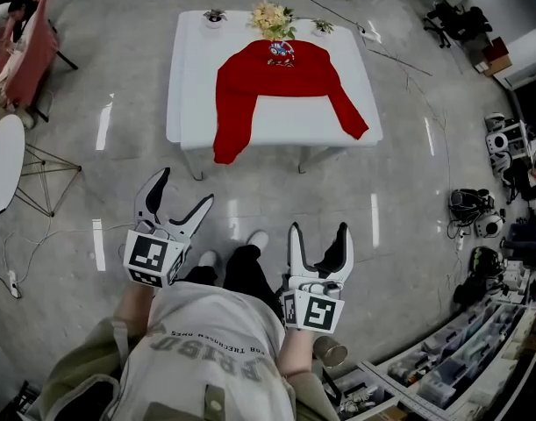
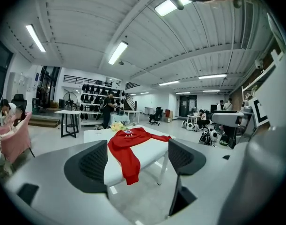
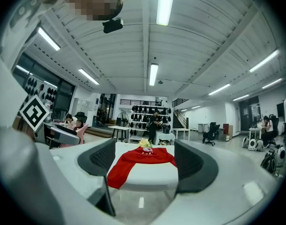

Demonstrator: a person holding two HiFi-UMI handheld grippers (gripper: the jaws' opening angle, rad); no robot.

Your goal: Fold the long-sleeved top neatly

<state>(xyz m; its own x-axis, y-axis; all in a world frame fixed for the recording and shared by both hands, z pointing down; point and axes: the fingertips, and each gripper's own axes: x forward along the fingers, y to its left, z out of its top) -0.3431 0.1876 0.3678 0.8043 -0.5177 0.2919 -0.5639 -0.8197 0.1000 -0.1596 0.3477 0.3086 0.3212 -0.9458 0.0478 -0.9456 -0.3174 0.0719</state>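
While the red top (image 1: 276, 75) drapes the table (image 1: 193, 77), left tongs (image 1: 184, 188) and right tongs (image 1: 318, 229) gape wide, empty.

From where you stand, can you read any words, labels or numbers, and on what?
On the shirt: large lettering, upside down, creased, unreadable.
On the left gripper and right gripper: square marker patterns, no words.
On the red top: chest print too small to read.
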